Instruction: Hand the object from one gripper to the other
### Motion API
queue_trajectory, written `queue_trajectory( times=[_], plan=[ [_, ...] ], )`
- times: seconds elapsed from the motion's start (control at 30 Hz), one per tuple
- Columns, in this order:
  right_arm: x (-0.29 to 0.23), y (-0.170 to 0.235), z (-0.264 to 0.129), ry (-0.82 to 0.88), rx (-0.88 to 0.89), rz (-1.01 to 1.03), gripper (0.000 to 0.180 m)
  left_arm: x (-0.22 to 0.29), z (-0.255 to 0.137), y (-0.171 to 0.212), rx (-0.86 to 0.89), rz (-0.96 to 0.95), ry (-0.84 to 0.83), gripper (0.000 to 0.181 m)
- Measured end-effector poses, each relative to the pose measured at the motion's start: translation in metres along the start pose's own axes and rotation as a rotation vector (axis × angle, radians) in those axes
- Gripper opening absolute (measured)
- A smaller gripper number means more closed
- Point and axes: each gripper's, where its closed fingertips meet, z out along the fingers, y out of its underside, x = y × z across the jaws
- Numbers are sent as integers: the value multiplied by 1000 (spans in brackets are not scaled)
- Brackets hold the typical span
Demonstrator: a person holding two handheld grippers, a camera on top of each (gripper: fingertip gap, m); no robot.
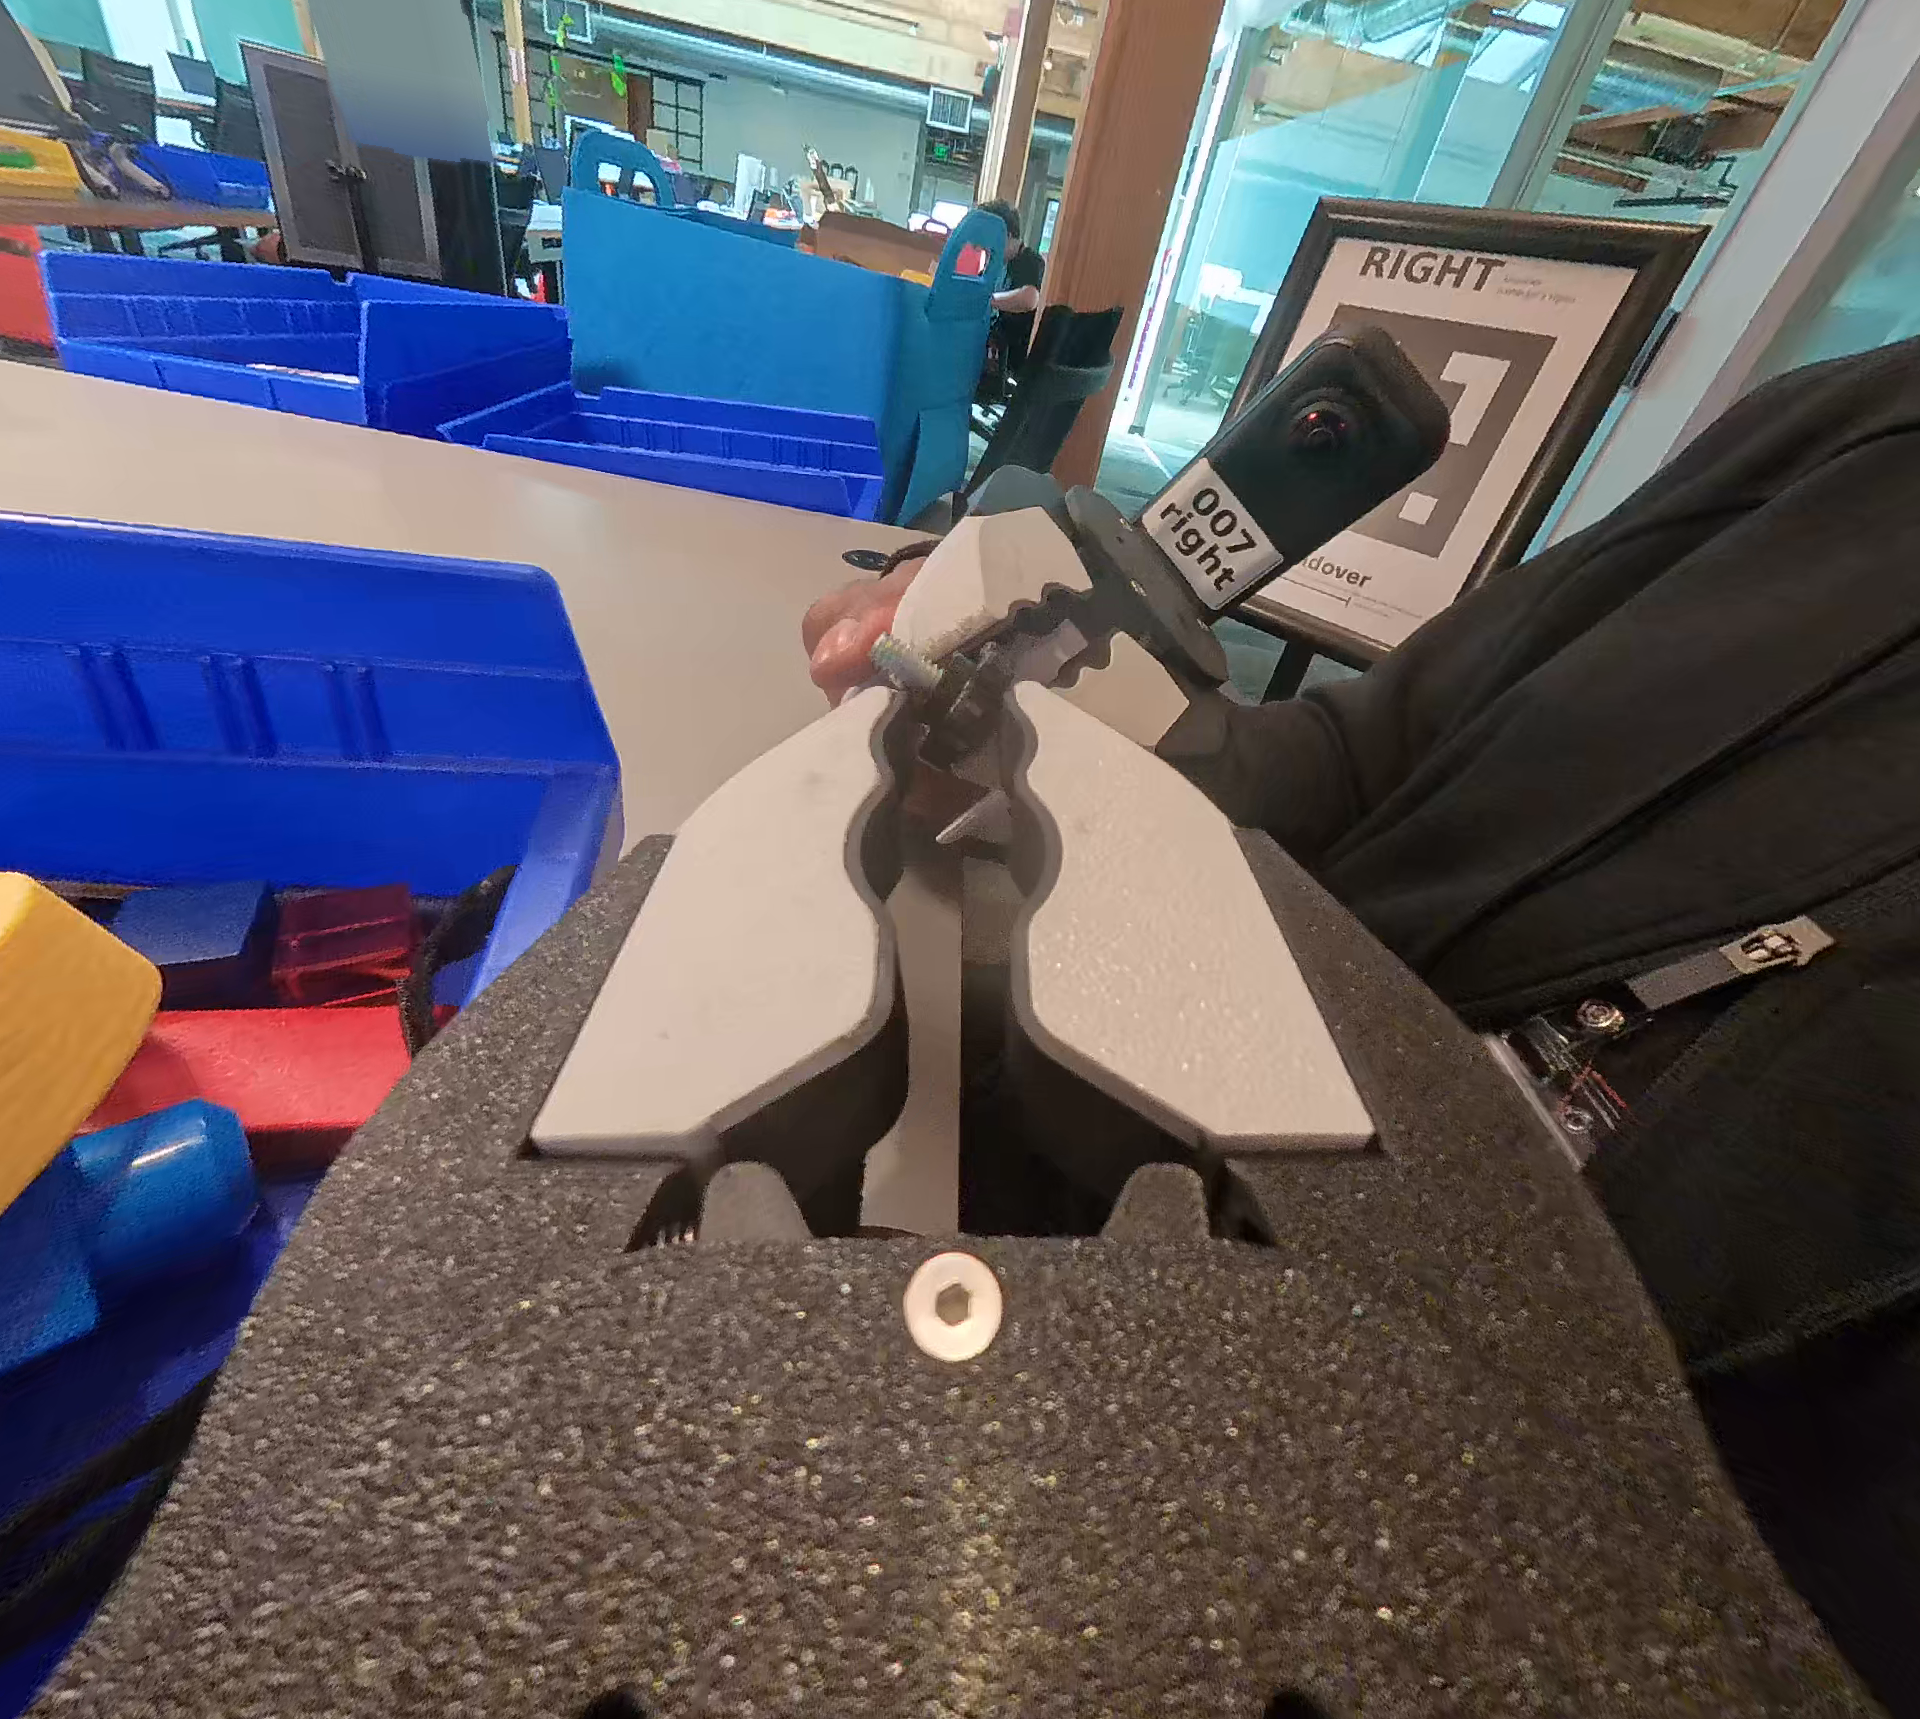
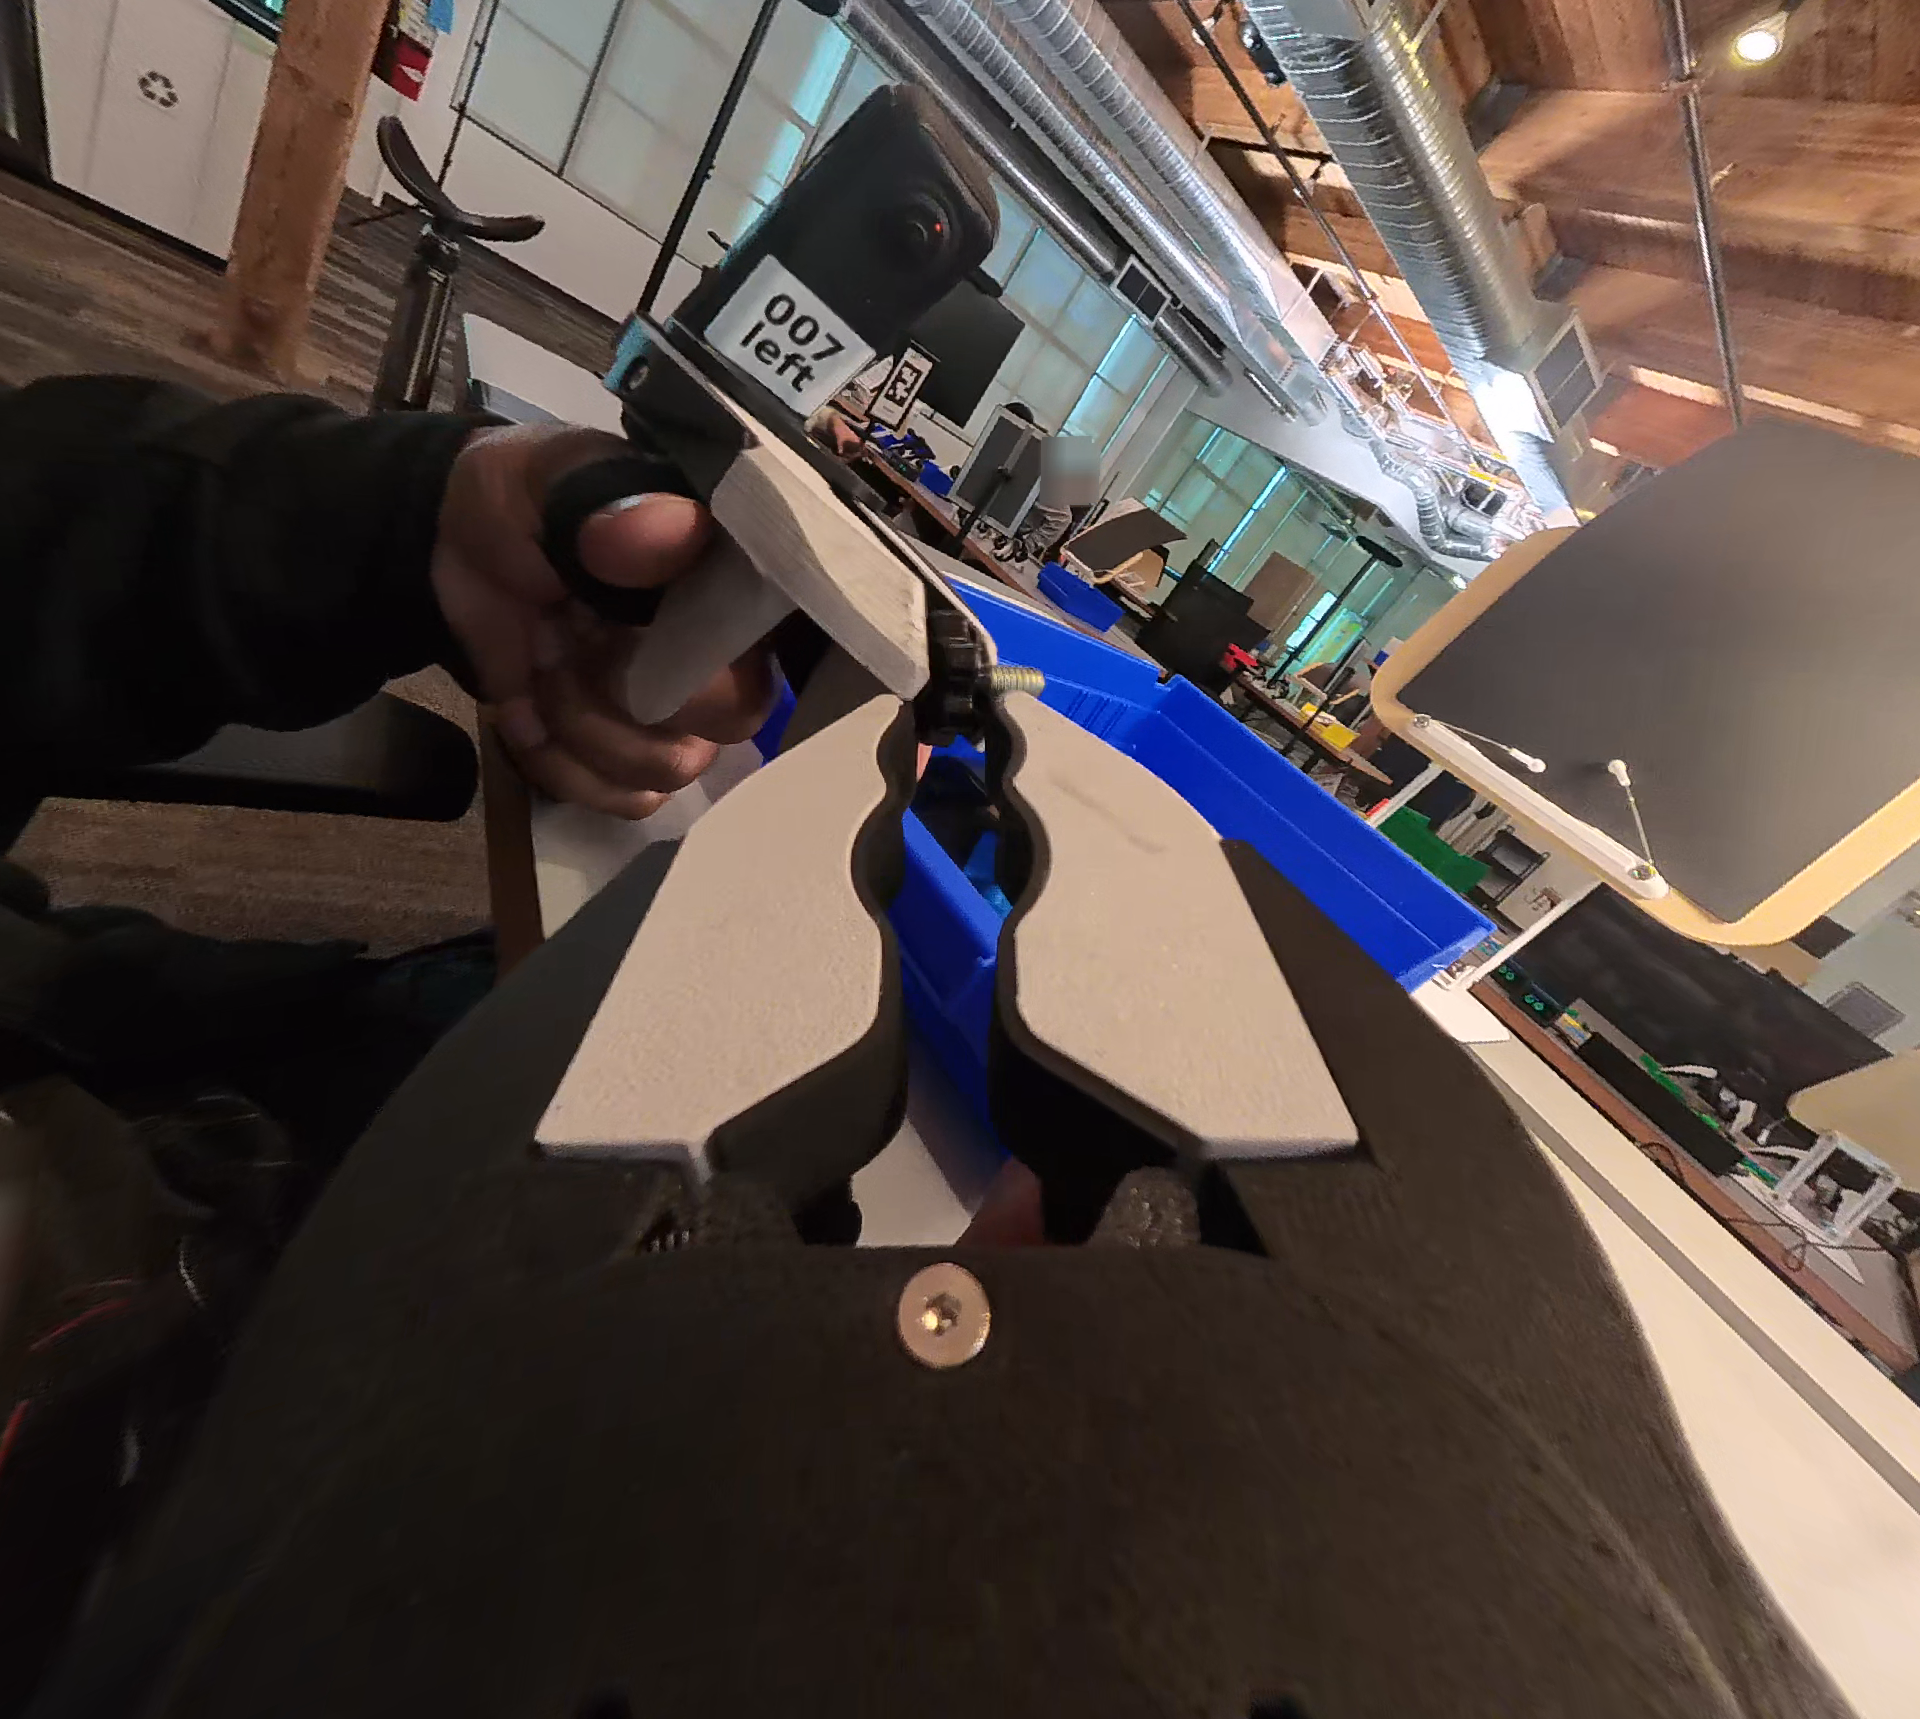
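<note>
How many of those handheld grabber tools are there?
2. The left gripper and the right gripper meet tip to tip above the table, each in one hand, both sets of fingers closed on a small black knob with a threaded screw.

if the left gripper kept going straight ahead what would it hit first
Most likely the right gripper: its tips meet the left gripper head-on at the black knob with a bolt that both appear to pinch. Depth is hard to judge.
</note>
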Motion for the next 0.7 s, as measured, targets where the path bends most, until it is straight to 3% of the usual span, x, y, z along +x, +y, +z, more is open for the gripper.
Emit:
queue_trajectory(
  times=[0.17,0.3,0.7],
  plan=[
    [4,-1,-1,1,14,31,11,-2,1,-3,34,60,-18,16],
    [15,-6,-8,-27,71,192,11,-8,-6,-13,112,160,-75,35],
    [38,-18,-27,-205,269,638,10,-9,-13,-39,389,151,-94,25]
  ],
)
